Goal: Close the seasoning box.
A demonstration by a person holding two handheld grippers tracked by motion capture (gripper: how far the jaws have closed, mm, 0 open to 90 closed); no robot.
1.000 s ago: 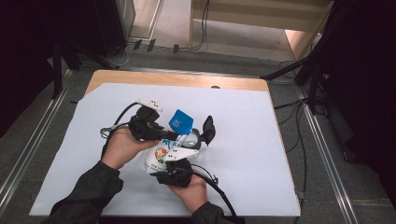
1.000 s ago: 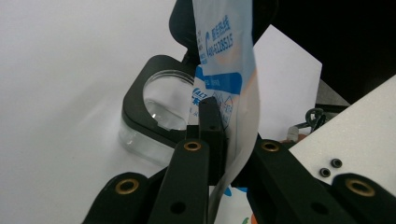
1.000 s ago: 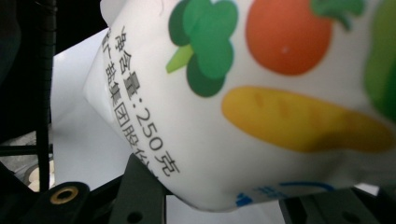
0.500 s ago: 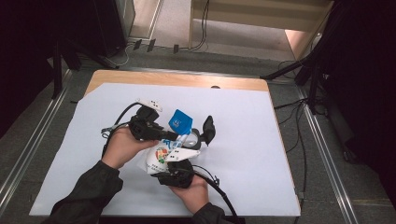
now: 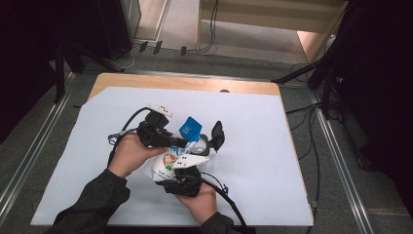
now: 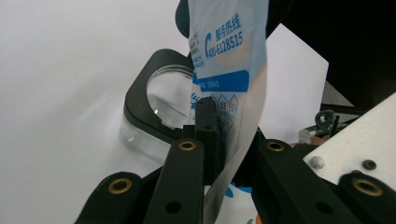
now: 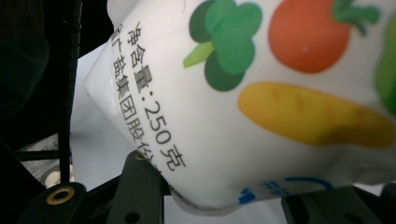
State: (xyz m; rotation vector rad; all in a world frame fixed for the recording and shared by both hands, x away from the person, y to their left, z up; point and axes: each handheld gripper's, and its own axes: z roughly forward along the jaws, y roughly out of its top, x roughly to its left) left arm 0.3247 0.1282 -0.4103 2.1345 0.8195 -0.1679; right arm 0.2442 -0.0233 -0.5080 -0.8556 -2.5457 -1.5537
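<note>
The pouch sits near the middle of the sheet, which lies on the table; the left gripper is at the pouch's left, clamping its upper flap; the right gripper is at its near side, holding its body; the glass container rests on the sheet just right of the pouch's flap.

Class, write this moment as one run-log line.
left hand-held gripper: pinching bag top | right hand-held gripper: gripping white pouch body | clear jar: open, on table under bag
</note>
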